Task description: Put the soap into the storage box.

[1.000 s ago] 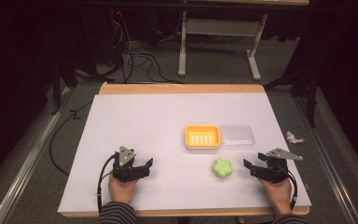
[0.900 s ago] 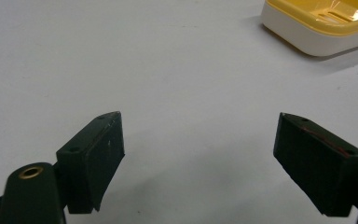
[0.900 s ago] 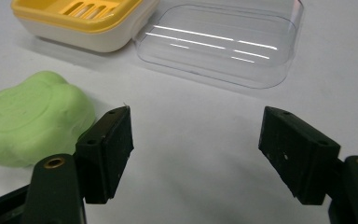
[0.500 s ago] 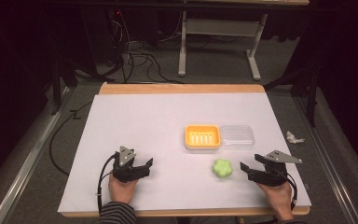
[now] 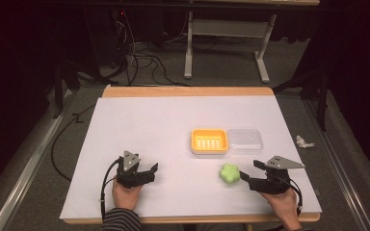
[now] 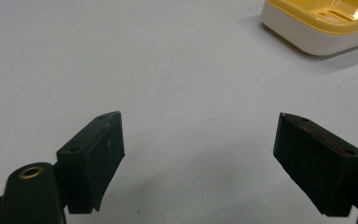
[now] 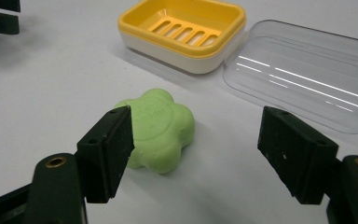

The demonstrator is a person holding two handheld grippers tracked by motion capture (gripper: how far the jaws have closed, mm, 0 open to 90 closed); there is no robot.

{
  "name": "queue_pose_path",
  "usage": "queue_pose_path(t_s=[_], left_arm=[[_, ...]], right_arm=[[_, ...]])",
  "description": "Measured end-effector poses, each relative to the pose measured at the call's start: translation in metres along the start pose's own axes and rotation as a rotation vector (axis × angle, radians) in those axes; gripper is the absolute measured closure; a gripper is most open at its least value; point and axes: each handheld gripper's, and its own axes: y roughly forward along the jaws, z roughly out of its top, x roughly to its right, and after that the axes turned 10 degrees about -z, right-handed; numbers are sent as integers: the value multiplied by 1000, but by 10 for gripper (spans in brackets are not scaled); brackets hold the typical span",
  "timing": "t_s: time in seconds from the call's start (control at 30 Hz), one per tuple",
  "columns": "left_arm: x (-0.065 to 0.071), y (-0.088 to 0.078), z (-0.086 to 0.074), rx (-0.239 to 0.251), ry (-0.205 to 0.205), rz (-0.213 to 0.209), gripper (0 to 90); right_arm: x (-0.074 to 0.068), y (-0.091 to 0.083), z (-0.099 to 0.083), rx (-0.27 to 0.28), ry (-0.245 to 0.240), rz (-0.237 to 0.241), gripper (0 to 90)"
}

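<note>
A green flower-shaped soap (image 5: 229,173) (image 7: 160,128) lies on the white table, in front of a yellow soap dish (image 5: 209,141) (image 7: 182,33). My right gripper (image 5: 248,171) (image 7: 196,140) stands open just right of the soap, its left jaw beside the soap's edge and the soap partly between the jaws. At the table's near left, my left gripper (image 5: 153,172) (image 6: 198,142) rests open over bare table, nothing between its jaws. The dish's corner (image 6: 321,25) shows far off in the left gripper view.
A clear plastic lid (image 5: 244,140) (image 7: 303,74) lies right beside the yellow dish. A crumpled white scrap (image 5: 303,141) sits off the table's right edge. The table's wooden front edge (image 5: 188,220) runs close under both hands.
My right gripper has moved left toward the green soap, closing the gap to it. The left gripper has stayed put.
</note>
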Motion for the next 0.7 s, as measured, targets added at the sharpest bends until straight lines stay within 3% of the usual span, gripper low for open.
queue_pose_path(t_s=[0.37, 0.7], left_arm=[[0, 0, 0, 0, 1, 1, 167], [0, 0, 0, -1, 0, -3, 167]], right_arm=[[-14, 11, 5, -27, -56, 12, 222], [-28, 26, 11, -118, -116, 26, 209]])
